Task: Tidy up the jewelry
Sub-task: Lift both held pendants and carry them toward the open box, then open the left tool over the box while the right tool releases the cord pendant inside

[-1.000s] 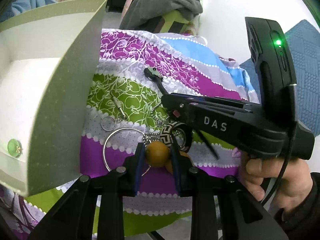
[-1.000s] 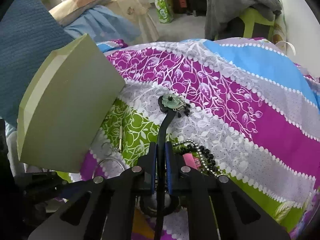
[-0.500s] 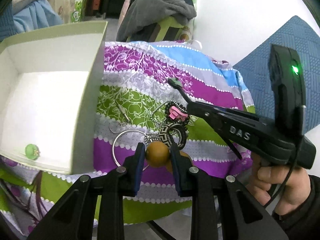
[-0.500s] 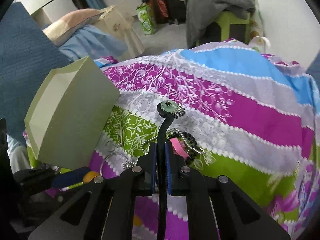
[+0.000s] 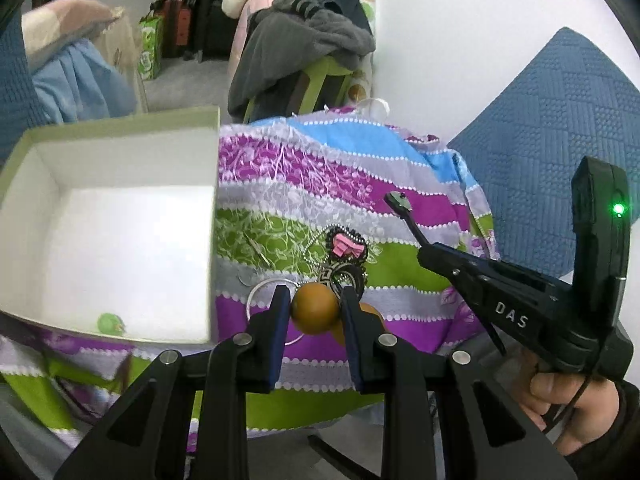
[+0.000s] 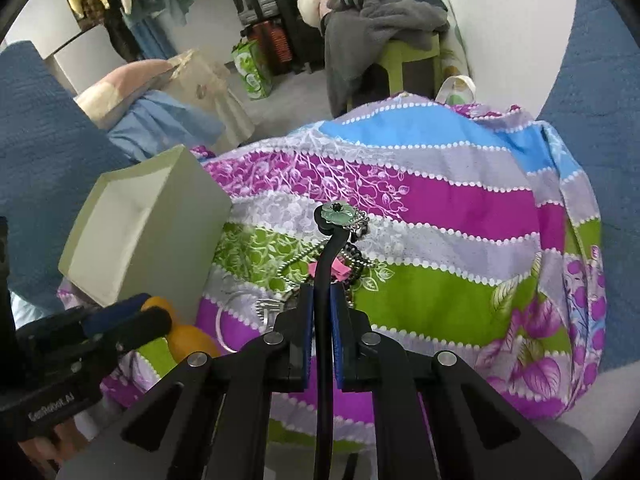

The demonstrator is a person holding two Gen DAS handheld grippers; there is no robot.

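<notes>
My left gripper (image 5: pixel 313 298) is shut on an orange wooden bead (image 5: pixel 314 309), and a second orange bead (image 5: pixel 370 314) hangs just behind it. Both are lifted above the striped cloth (image 5: pixel 320 168). My right gripper (image 6: pixel 322 300) is shut on the black stem of a hair ornament with a green flower (image 6: pixel 340 214) at its tip, also seen in the left wrist view as the flower tip (image 5: pixel 398 200). A pale green box (image 5: pixel 120 224) stands open at the left with a small green bead (image 5: pixel 110 323) inside. Below lie a pink bow pendant (image 5: pixel 348 246), a patterned ring (image 5: pixel 336 276) and a silver hoop (image 5: pixel 264 290).
A thin pin (image 5: pixel 258 250) lies on the green stripe beside the box. A blue quilted cushion (image 5: pixel 540 152) rises at the right. Beyond the cloth's far edge are a green stool piled with grey clothes (image 5: pixel 304 40) and bags on the floor.
Both grippers have risen with their loads. The box, seen side-on before, now shows its inside from above. The flower ornament has come up off the cloth.
</notes>
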